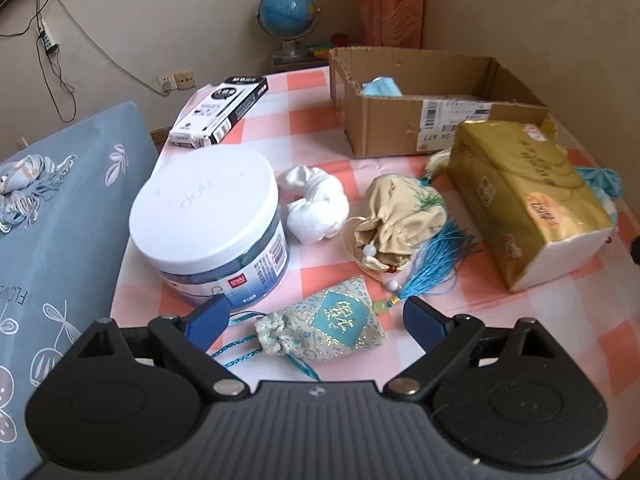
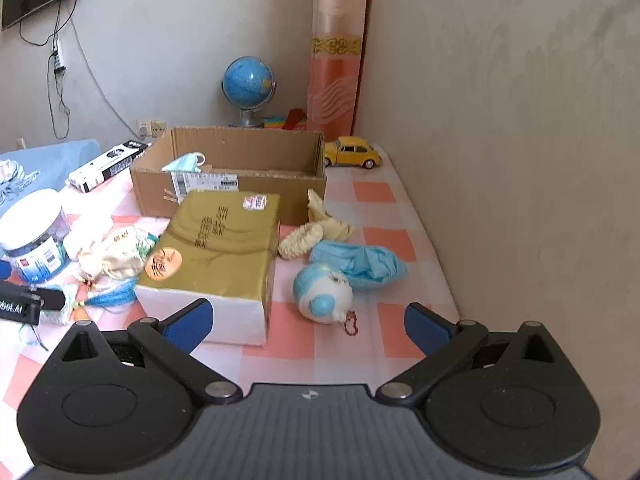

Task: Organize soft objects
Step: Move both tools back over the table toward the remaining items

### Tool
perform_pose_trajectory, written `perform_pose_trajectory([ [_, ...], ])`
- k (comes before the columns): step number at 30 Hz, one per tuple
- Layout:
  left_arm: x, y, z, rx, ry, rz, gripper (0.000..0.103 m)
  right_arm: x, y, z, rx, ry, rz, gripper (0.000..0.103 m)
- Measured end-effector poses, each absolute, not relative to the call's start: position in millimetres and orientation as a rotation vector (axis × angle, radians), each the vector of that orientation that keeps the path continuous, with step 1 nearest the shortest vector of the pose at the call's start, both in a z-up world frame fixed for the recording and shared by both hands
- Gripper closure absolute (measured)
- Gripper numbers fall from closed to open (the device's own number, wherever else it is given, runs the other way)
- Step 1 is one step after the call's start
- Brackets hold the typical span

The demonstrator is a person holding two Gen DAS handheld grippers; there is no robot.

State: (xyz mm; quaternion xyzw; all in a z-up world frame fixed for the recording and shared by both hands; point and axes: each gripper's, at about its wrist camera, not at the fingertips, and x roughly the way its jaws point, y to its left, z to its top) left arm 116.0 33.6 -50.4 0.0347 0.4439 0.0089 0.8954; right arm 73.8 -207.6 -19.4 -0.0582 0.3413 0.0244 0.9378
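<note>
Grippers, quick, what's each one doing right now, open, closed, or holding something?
Left gripper: open, holding nothing; the small blue brocade pouch lies between its fingers, untouched.
Right gripper: open, holding nothing.

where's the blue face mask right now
In both wrist views, the blue face mask lies inside the cardboard box, at its left end, behind the gold tissue pack.

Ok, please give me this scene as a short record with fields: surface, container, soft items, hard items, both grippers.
surface: table with pink check cloth
container: cardboard box, open, a face mask inside
soft items outside the box: blue sachet, gold pouch, white socks, plush toy, blue cloth
hard items: white jar, toy car
left gripper: open, sachet between its fingers, not gripped
right gripper: open, holding nothing
</note>
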Motion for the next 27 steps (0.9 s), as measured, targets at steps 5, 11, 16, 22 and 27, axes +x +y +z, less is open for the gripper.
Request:
perform_pose_trajectory([
  [5, 124.1, 33.4, -61.6, 0.057, 0.939, 0.024, 0.009, 73.1, -205.9, -27.7, -0.147, 0.709, 0.089, 0.000],
  [11, 124.7, 37.3, -69.4, 0.056, 0.961, 0.041, 0.009, 76.8, -200.8, -35.7, -0.171, 0.713, 0.102, 0.000],
  [16, 116.6, 46.2, -71.5, 0.072, 0.972, 0.048, 0.009, 80.6, -204.5, -43.4, -0.171, 0.734, 0.091, 0.000],
  [22, 104.4, 50.9, -69.3, 0.054, 0.968, 0.017, 0.009, 81.5, -215.7, -50.1, -0.161, 0.756, 0.063, 0.000],
  [27, 109.0, 48.3, -71.7, 0.020, 0.961, 0.031, 0.009, 84.3, -221.1, -55.7, -0.155, 0.768, 0.049, 0.000],
])
